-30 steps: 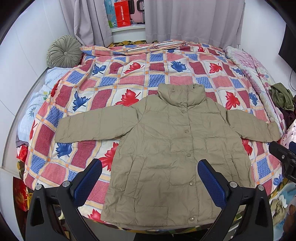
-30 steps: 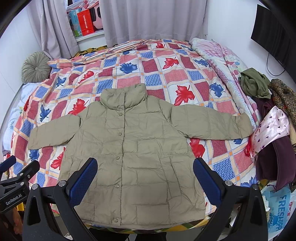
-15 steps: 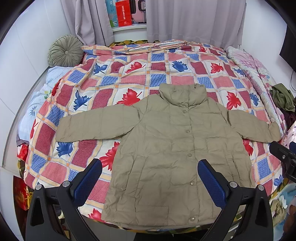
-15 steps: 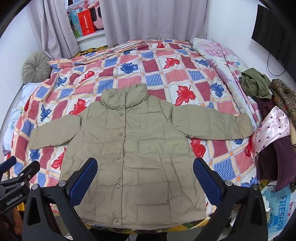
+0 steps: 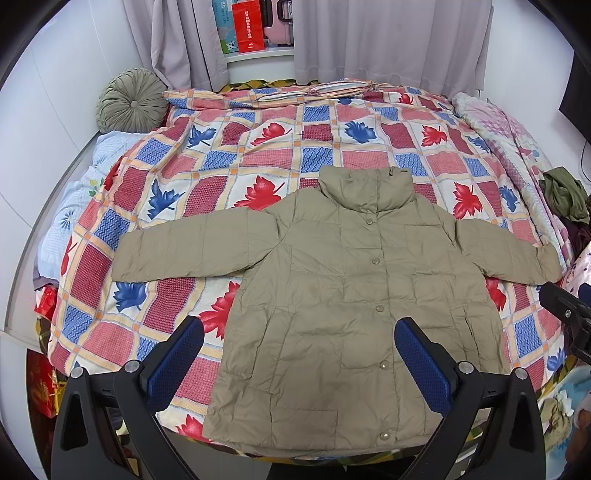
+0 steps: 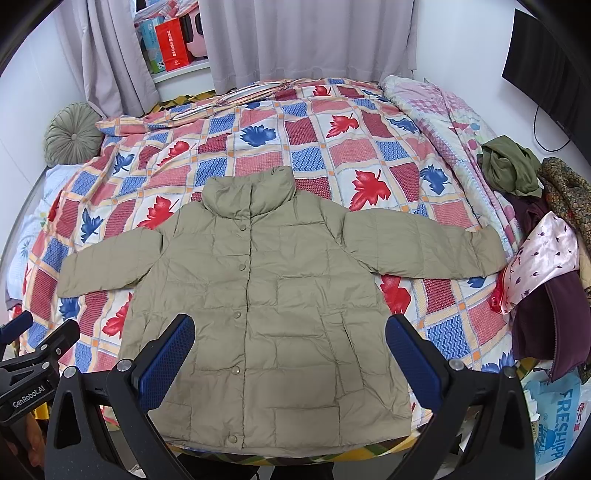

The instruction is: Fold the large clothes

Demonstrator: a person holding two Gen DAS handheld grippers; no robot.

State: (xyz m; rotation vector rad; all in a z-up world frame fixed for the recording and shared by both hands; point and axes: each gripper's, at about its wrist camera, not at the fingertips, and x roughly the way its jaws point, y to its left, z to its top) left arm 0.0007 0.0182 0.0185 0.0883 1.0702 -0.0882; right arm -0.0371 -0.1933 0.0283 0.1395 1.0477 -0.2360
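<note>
An olive-tan quilted jacket (image 5: pixel 343 295) lies flat and face up on the bed, buttoned, collar toward the far side, both sleeves spread sideways; it also shows in the right wrist view (image 6: pixel 266 288). My left gripper (image 5: pixel 299 354) is open and empty, held above the jacket's lower hem. My right gripper (image 6: pixel 290 350) is open and empty, also above the hem area. The left gripper's body shows at the lower left of the right wrist view (image 6: pixel 29 369).
The bed has a patchwork leaf-print quilt (image 5: pixel 258 155). A round green cushion (image 5: pixel 131 99) sits at the far left. A pile of other clothes (image 6: pixel 546 240) lies at the bed's right edge. Curtains and a window sill with boxes (image 5: pixel 247 26) are behind.
Both views have drifted very slightly; the jacket lies as before and both grippers stay open.
</note>
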